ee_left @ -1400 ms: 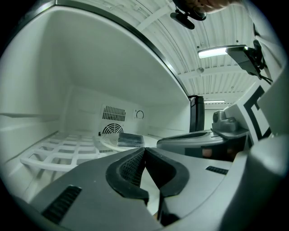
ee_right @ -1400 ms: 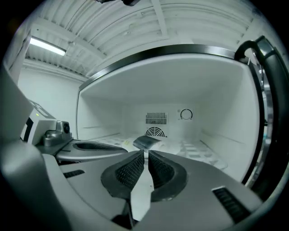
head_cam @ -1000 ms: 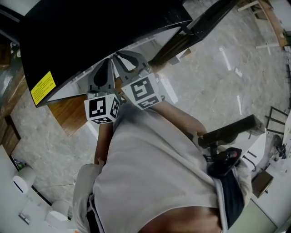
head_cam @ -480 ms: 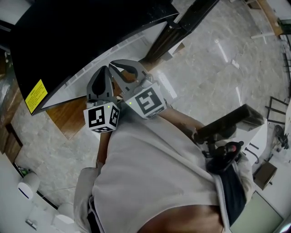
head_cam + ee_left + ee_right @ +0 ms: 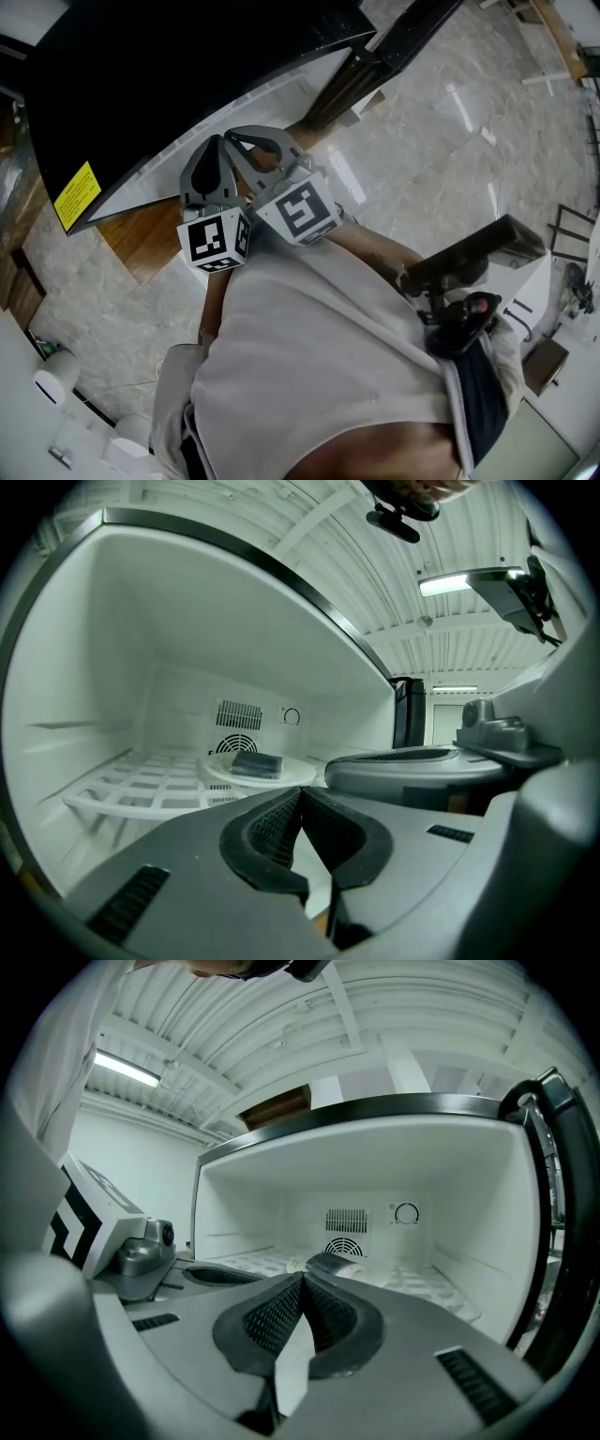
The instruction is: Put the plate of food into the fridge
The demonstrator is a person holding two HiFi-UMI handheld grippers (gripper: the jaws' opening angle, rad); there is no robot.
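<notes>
Little has shifted since the earlier head view: both tools hover at the fridge mouth much as before, and the right gripper [image 5: 251,145] has just been closing its jaws with nothing between them. In the head view the left gripper [image 5: 214,155] sits just left of it, both aimed under the black top of the fridge [image 5: 187,75]. A yellow label [image 5: 75,195] on the fridge's near left corner carries print too small to read, and the marker cubes show only black-and-white squares. In the left gripper view its jaws are pressed together and empty. The plate [image 5: 292,774], bearing a dark block of food [image 5: 256,763], rests on the white wire shelf [image 5: 141,789] towards the far wall, well apart from the tips. In the right gripper view the jaws meet at the tips with nothing pinched, and the food shows just beyond them on the far side. The back wall has a vent grille [image 5: 346,1220] and a dial [image 5: 406,1213], with no legible brand. The plate looks delivered, so the sensible step is probably to draw both tools straight back towards the near side, level, clear of the shelf edge, and only then swing the door [image 5: 555,1194] at the right shut.
</notes>
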